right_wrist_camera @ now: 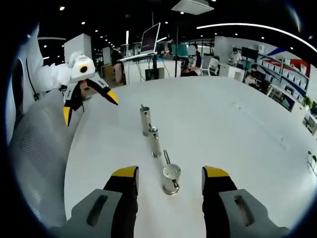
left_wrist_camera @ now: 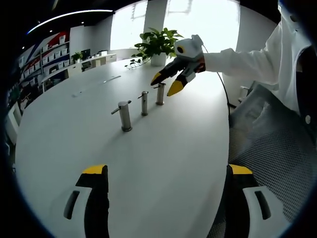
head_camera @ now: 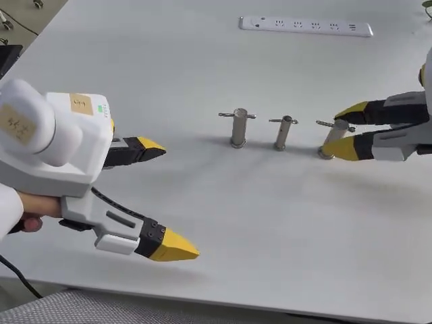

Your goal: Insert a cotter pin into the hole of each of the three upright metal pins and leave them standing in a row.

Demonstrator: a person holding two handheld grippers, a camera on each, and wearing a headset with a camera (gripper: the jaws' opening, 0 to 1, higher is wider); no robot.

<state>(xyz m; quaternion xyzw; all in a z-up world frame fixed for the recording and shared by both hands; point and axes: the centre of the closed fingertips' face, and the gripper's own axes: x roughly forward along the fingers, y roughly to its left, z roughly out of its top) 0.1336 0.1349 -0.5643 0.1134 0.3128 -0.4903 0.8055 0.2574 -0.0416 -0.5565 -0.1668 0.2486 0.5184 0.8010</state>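
Note:
Three upright metal pins stand in a row on the white table point(head_camera: 270, 223): the left pin point(head_camera: 237, 128), the middle pin point(head_camera: 284, 133) and the right pin point(head_camera: 333, 140). Each has a thin cotter pin through its top. My right gripper point(head_camera: 349, 129) is open, one jaw on each side of the right pin point(right_wrist_camera: 171, 178), with a gap on both sides. My left gripper point(head_camera: 173, 198) hangs open over the table well left of the row, with nothing between its jaws. The left gripper view shows the row point(left_wrist_camera: 143, 102) farther off, with the right gripper point(left_wrist_camera: 169, 82) at its far end.
A white power strip point(head_camera: 305, 26) lies at the table's far side. The table's near edge runs close below the left gripper, with a grey mesh chair point(left_wrist_camera: 267, 129) beside it. A potted plant point(left_wrist_camera: 157, 42) stands at the table's far end.

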